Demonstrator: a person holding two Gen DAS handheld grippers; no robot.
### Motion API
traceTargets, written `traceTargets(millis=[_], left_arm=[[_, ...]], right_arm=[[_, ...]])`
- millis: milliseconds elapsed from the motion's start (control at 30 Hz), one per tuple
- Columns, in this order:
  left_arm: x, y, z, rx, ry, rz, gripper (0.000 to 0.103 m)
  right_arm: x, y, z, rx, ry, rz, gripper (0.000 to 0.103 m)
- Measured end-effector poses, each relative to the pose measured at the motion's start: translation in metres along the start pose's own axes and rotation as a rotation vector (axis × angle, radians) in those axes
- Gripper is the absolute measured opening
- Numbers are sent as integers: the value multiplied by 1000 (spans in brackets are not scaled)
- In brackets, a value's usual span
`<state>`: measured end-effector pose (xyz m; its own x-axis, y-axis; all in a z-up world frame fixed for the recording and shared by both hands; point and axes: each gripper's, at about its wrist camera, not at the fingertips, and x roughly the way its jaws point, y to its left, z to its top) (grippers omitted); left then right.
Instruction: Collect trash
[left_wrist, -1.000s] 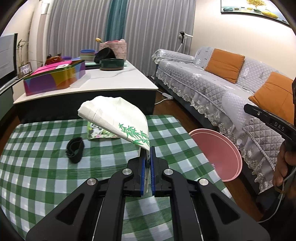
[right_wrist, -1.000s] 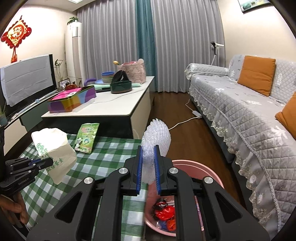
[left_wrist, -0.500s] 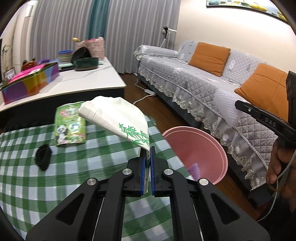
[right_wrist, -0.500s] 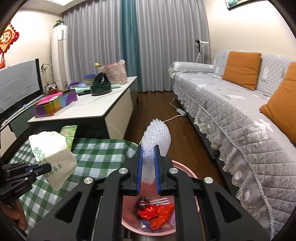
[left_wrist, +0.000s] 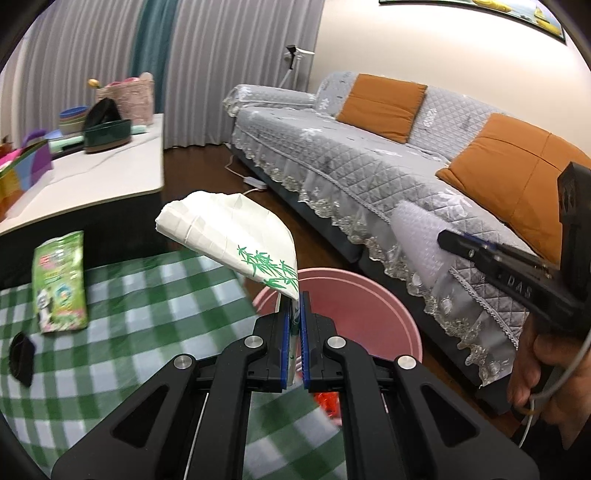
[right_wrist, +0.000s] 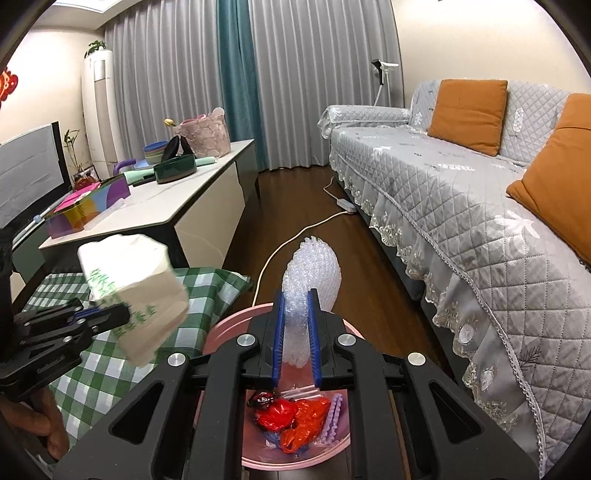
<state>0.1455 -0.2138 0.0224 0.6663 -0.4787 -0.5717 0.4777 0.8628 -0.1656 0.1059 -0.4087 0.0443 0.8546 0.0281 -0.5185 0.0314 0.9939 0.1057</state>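
My left gripper (left_wrist: 294, 325) is shut on a white paper bag (left_wrist: 229, 236) printed with green bamboo, held above the table's right edge and the near rim of the pink bin (left_wrist: 373, 314). My right gripper (right_wrist: 296, 334) is shut on a wad of clear bubble wrap (right_wrist: 314, 273), hanging over the same pink bin (right_wrist: 236, 325), where red wrappers (right_wrist: 295, 417) and a purple piece lie. The right wrist view shows the left gripper (right_wrist: 110, 314) with the bag (right_wrist: 136, 291) at the left. The left wrist view shows the right gripper (left_wrist: 454, 240) with the bubble wrap (left_wrist: 417, 240) at the right.
A green snack packet (left_wrist: 59, 284) and a small black object (left_wrist: 22, 358) lie on the green-checked tablecloth (left_wrist: 155, 295). A white coffee table (right_wrist: 177, 206) with boxes and bowls stands behind. A grey sofa (right_wrist: 461, 206) with orange cushions runs along the right; a cable (right_wrist: 295, 236) crosses the floor.
Both grippers have swung right toward the pink bin, still holding the bag and the bubble wrap. The bin now lies under both of them and its contents show.
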Motion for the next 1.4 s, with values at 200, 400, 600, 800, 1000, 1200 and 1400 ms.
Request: traceTargets(millis=[200,400,600,800,1000,1200,1400], left_arm=[[31,-17,8,43,30,-38,5],[51,-24,7,63,70,-72,5],[62,-24,1,80,120,-77,25],[42,-10,-3,51,103,-57,25],[5,11,-5,28,70,-14,25],[-47,46,-9,12,31,66,25],[-95,97,-21,-24,-22,173,25]], right_arm=[[11,-6,-3,6,22,-1,12],[20,-9,-9,7,48,5,13],[27,-9,-12,8,70,-20,41],[26,-7,-10,19,67,-19,43],[21,10,-7,-2,56,1,43],[12,38,-3,-9,38,42,43],[-1,82,4,-29,-4,118,43]])
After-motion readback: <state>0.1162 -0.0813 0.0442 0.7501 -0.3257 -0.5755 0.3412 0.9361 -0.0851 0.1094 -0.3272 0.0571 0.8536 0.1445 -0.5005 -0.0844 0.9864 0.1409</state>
